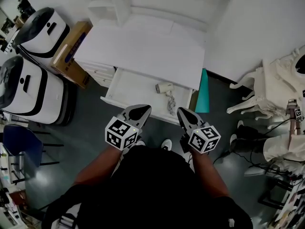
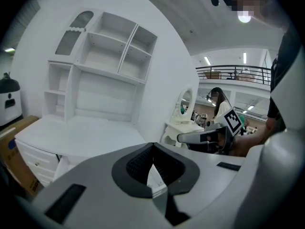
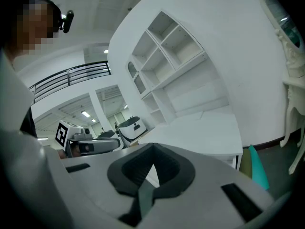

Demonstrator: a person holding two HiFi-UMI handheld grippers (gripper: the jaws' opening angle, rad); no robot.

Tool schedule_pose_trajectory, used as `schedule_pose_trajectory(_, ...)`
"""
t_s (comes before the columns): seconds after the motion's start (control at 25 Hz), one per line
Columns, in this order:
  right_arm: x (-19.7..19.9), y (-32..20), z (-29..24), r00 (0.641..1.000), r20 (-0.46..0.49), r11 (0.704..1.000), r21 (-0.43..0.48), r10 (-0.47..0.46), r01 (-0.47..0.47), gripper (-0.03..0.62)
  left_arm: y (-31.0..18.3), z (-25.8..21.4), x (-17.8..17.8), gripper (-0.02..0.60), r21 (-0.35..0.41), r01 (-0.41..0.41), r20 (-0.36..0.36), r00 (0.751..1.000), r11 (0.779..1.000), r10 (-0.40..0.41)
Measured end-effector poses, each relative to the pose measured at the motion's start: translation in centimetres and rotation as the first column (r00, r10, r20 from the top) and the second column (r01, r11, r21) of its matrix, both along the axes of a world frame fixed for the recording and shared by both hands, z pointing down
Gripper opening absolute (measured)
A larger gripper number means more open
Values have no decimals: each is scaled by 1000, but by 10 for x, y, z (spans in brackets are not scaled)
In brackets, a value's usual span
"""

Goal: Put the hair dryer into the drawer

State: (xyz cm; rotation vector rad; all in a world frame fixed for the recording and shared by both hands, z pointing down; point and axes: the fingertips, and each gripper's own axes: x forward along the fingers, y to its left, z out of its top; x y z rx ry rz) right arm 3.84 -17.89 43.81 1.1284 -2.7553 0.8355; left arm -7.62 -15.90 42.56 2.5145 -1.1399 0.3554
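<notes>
The desk (image 1: pixel 143 46) stands far, its drawer (image 1: pixel 127 87) open and holding the dryer (image 1: pixel 164 87), which lies left-right, cord (image 1: pixel 170 104) trailing near. Left gripper (image 1: pixel 138 112) and right gripper (image 1: pixel 187 117), both clenched empty, hang nearside, neither clearly closer

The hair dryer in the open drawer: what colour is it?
The hair dryer is whitish, much like the drawer. The head view shows it best.
</notes>
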Motion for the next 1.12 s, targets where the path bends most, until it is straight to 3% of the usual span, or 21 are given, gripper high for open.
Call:
schedule_pose_trajectory(0.44,-12,22,2,999,-15,999,2,44,-44,25,18,0,-6,9,-2,-84,20,996,996,84)
schedule_pose_trajectory(1.12,-21,23,1,997,-60,998,40,54,-52,25,24,-2,-14,9,12,-91,16,996,996,91)
